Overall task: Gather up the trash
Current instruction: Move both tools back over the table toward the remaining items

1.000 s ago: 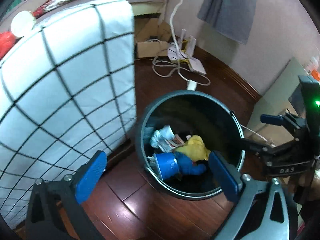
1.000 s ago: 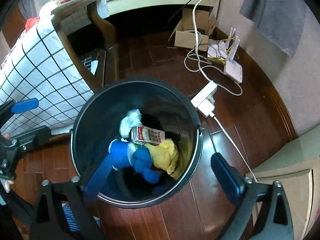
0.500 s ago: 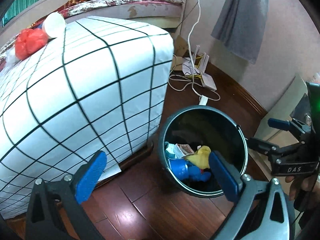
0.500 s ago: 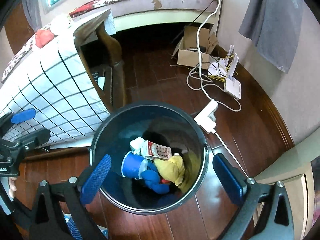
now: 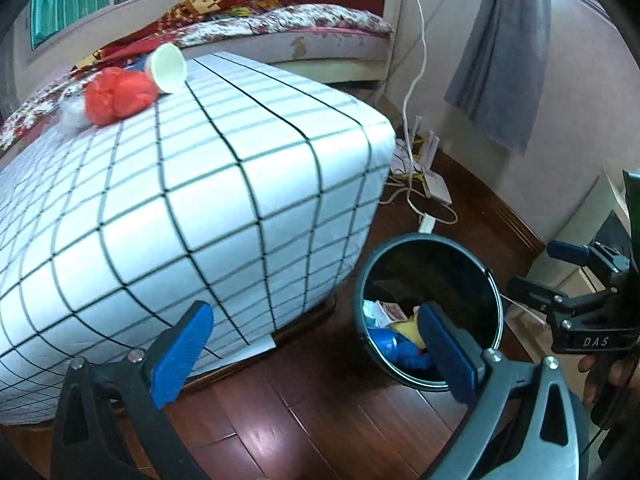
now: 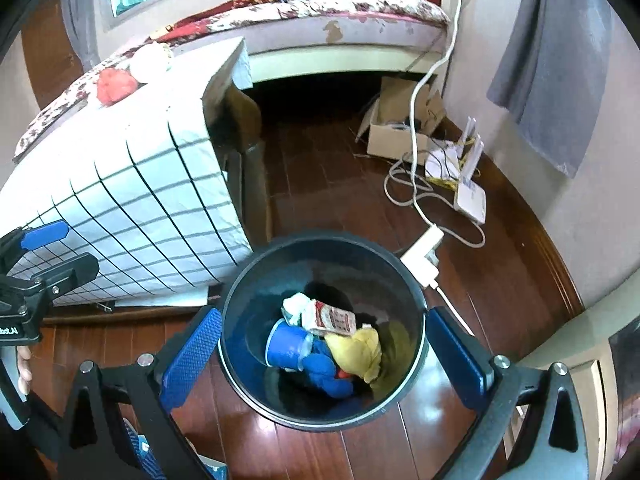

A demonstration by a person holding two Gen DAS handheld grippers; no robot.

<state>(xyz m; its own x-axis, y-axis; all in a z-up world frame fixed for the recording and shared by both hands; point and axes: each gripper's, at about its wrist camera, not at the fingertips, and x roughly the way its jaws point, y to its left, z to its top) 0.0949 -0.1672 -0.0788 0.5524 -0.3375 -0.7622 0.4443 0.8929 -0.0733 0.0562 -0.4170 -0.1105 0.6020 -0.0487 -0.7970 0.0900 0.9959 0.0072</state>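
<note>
Left gripper and right gripper, both with blue-padded jaws spread wide and empty, above a dark wooden floor. The round dark trash bin stands beside a table draped in a white grid-patterned cloth and already holds a blue paper cup, a small printed carton, a yellow rag and a blue rag. On the tabletop, well apart from the bin, lie a white paper cup on its side and a crumpled red wad, touching.
</note>
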